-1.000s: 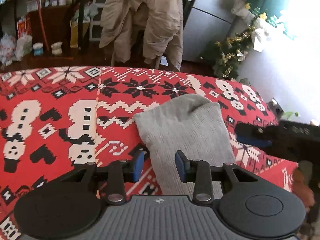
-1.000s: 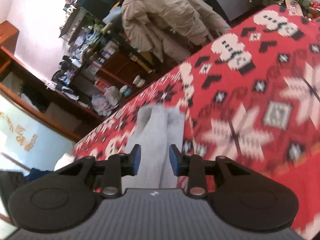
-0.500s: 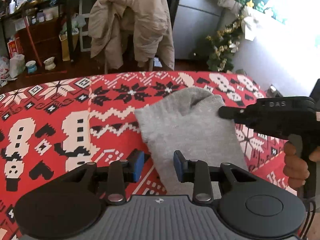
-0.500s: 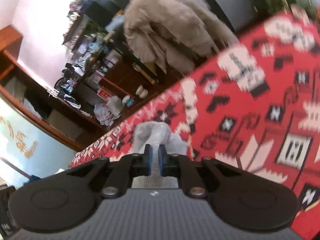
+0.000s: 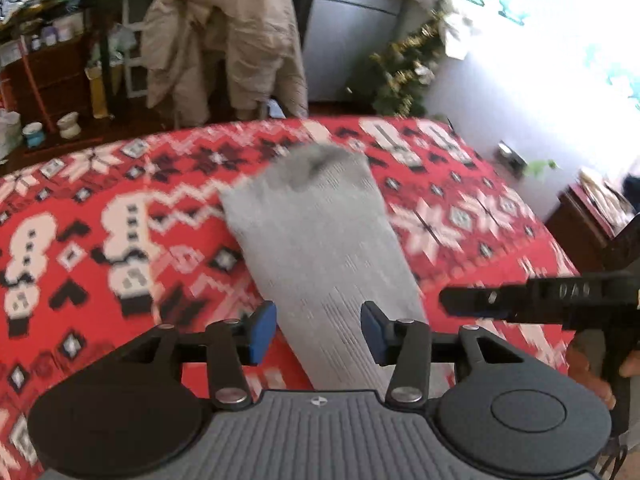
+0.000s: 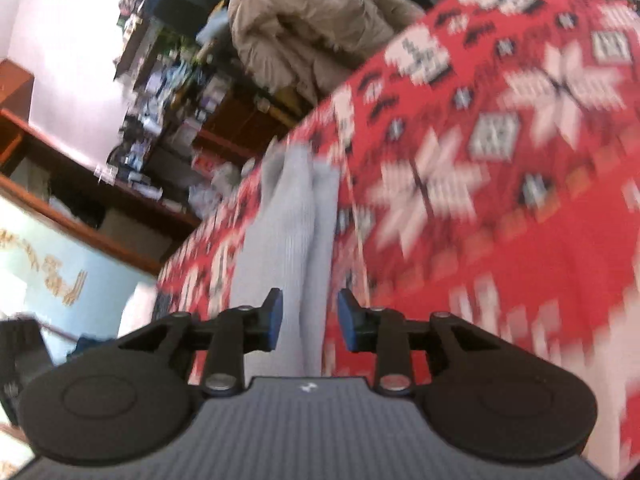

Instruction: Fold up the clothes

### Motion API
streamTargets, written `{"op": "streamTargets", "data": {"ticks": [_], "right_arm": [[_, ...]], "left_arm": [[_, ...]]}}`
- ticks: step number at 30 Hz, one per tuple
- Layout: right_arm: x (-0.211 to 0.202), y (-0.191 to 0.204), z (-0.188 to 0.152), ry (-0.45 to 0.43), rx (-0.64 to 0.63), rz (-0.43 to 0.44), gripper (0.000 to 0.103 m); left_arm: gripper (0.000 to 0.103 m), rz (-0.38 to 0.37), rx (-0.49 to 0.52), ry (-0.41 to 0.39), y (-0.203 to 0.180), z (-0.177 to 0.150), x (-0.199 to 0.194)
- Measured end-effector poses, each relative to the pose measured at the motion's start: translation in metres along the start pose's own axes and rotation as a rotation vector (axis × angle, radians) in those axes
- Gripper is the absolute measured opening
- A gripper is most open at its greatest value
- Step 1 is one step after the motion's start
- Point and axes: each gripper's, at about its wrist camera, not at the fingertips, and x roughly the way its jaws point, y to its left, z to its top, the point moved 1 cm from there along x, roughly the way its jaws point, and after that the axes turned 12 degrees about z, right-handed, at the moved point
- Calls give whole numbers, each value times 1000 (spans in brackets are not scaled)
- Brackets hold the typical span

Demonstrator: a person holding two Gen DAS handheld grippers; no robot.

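Grey sock point(image 5: 320, 252) lies flat on red patterned cloth point(image 5: 120, 208), centre of the left wrist frame, running from mid-frame down to the bottom between the fingers. Left gripper point(image 5: 318, 330) jaws opening, blue pads point(image 5: 262, 330) spread wider than half a second ago, sock fabric beneath and between them but pads not pressing it. Right gripper point(image 6: 310, 320) jaws opening too: half a second ago the pads were nearly together on the sock end, now spread with the sock point(image 6: 296, 240) lying between them, no pinch visible. In the left wrist view the right gripper point(image 5: 448, 300) has moved from over the sock's right edge to lower right of frame, tip just beside the sock edge, a hand point(image 5: 588, 364) on its handle. Sock looks the same shape and place on the cloth as earlier. Beige jacket point(image 5: 224, 36) on a chair at upper centre. Both views motion-blurred, right more so
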Motion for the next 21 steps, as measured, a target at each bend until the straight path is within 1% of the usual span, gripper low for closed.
{"op": "streamTargets", "data": {"ticks": [2,4,5,6,7,8,9,13,16,17,18,21], "right_arm": [[-5,3,-19,37,-12,4,34],[-4,5,-32,62,-14,4,33],[-2,7,-35,71,-17,4,25],[1,8,-39,79,-19,4,11],[3,9,-42,87,-24,-1,7],[4,12,-44,92,-36,-11,7],[4,17,-45,94,-51,-12,6],[6,29,-53,112,-113,-38,6],[5,23,-55,106,-97,-40,7],[3,23,-53,104,-99,-43,9],[1,24,-52,98,-110,-53,17],[-9,34,-43,76,-188,-99,19]], "left_arm": [[50,-2,24,29,-10,-12,0],[50,33,50,40,-19,-20,2],[50,53,59,40,-21,-23,3],[50,73,64,38,-21,-26,5],[49,91,69,36,-20,-28,6],[46,100,70,36,-18,-29,5],[46,102,72,34,-16,-30,5],[47,119,97,44,-13,-37,9],[48,105,87,42,-12,-36,5],[48,96,74,41,-10,-35,3],[48,86,56,37,-8,-34,-1],[47,64,1,-3,2,-30,-15]]}}
